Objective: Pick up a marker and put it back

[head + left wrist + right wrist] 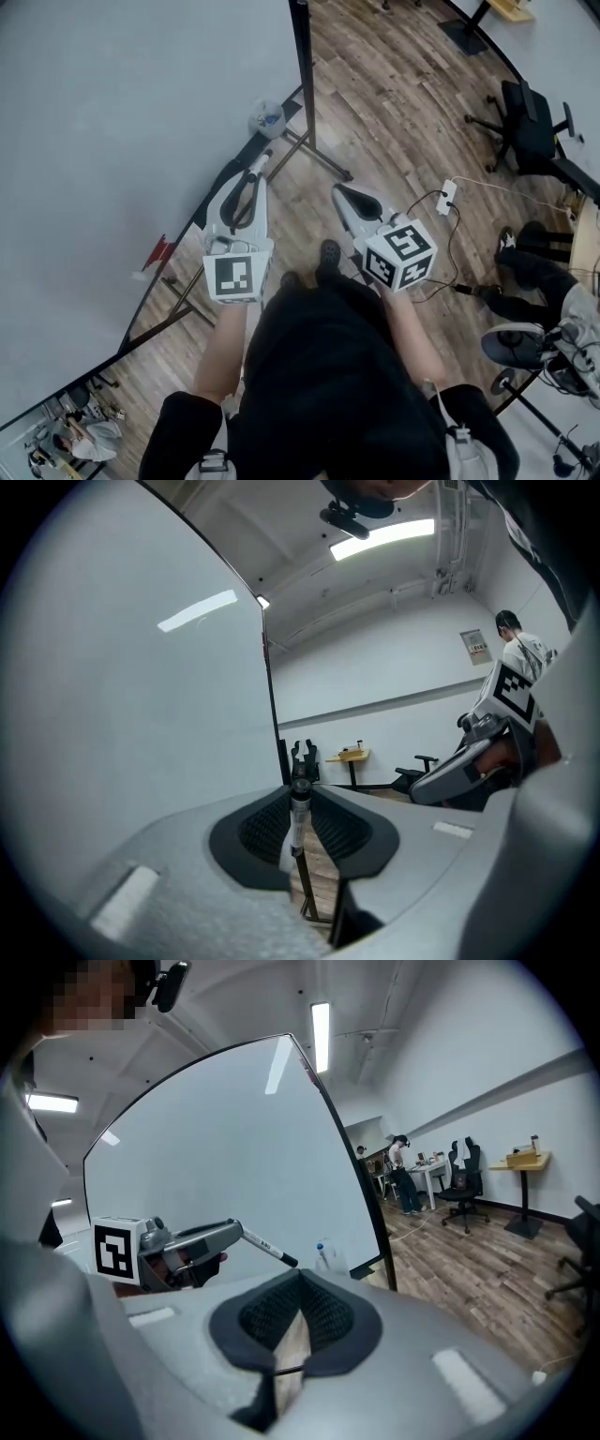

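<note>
Bare forearms [221, 349] reached forward side by side. Left gripper [255, 176] pointed level, jaws clenched on the marker [264, 157], whose tip stuck out near the whiteboard [112, 141]. Right gripper [345, 194] tipped slightly downward, jaws together, empty.

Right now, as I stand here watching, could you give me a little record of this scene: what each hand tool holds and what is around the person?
Left gripper: shut on a marker
Right gripper: jaws together, nothing between them
Whiteboard: large, blank, on a black stand, at the person's left
Bottle: by the whiteboard's foot
Floor: wood planks
Office chair: black, off to the person's right
</note>
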`<state>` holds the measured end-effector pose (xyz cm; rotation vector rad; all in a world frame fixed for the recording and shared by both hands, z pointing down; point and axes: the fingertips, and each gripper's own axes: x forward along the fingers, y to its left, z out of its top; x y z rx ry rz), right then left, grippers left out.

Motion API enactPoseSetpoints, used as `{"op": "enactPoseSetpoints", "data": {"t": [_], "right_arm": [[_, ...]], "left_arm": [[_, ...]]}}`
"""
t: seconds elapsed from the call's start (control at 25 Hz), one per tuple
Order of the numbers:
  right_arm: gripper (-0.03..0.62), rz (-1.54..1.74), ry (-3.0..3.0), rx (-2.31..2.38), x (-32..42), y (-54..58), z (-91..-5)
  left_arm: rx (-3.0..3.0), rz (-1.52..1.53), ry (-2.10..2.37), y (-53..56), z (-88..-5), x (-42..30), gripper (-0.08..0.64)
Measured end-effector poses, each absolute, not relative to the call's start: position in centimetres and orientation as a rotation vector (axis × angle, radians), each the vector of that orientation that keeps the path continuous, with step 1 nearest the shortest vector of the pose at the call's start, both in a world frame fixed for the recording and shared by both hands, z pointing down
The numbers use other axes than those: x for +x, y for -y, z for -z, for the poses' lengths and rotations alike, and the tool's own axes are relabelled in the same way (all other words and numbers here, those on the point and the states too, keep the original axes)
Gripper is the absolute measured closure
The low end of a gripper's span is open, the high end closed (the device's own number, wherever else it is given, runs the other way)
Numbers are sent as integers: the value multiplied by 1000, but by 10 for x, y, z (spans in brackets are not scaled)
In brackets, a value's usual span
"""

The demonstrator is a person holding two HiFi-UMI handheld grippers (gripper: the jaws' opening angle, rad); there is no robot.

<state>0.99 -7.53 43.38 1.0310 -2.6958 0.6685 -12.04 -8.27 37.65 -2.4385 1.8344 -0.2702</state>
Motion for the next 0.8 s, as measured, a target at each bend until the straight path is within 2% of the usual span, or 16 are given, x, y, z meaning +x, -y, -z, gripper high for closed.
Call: {"op": "enactPoseSetpoints", "data": {"t": [0.4, 0.8], "right_arm": [[589, -558, 2741, 1113, -24, 8, -405], [589, -434, 2751, 1304, -26, -47, -373]], "left_arm": [[-2573, 202, -1772, 6, -375, -153, 482], [-2731, 81, -1639, -37, -372, -163, 482]]}}
